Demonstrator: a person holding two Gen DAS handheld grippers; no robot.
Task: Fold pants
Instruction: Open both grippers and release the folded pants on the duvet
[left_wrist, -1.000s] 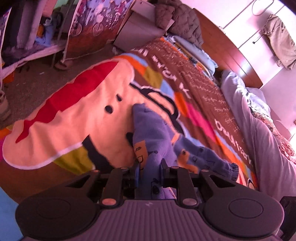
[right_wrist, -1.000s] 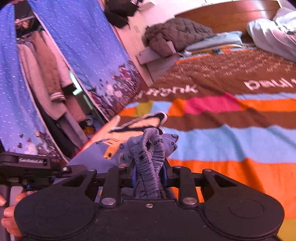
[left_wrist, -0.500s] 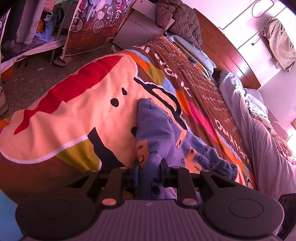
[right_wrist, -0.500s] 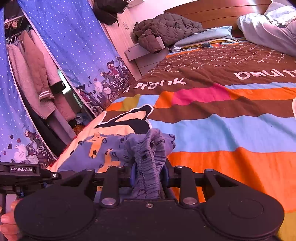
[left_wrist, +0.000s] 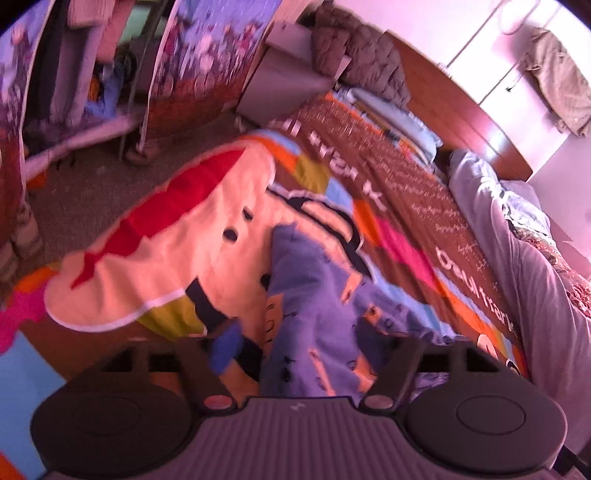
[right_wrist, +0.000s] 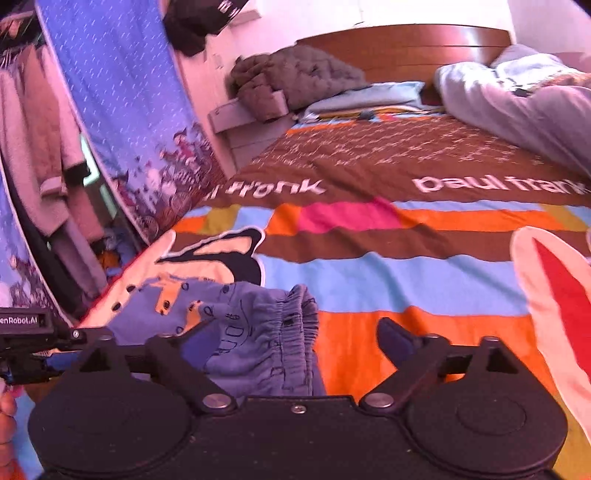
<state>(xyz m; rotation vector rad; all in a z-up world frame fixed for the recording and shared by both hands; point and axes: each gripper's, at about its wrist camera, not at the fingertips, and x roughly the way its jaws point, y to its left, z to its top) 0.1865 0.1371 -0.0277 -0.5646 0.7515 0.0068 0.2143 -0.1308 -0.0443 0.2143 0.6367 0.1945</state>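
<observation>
A second ago both grippers pinched the pants (left_wrist: 314, 295); now the left gripper (left_wrist: 310, 347) and right gripper (right_wrist: 295, 339) are opening their fingers, the cloth lying loose between them on the bed (right_wrist: 406, 288).

From my left wrist view, motion blur smeared the whole frame; the pants (left_wrist: 314, 295) ran under the left gripper (left_wrist: 310, 347) body at 6 o'clock, hiding their near end. In my right wrist view the pants' waistband (right_wrist: 295, 332) likewise vanished beneath the right gripper (right_wrist: 299, 339). A hand (right_wrist: 6, 413) at 8 o'clock was cut by the edge. The blanket (right_wrist: 406, 280) lettering ran off at 3 o'clock.
</observation>
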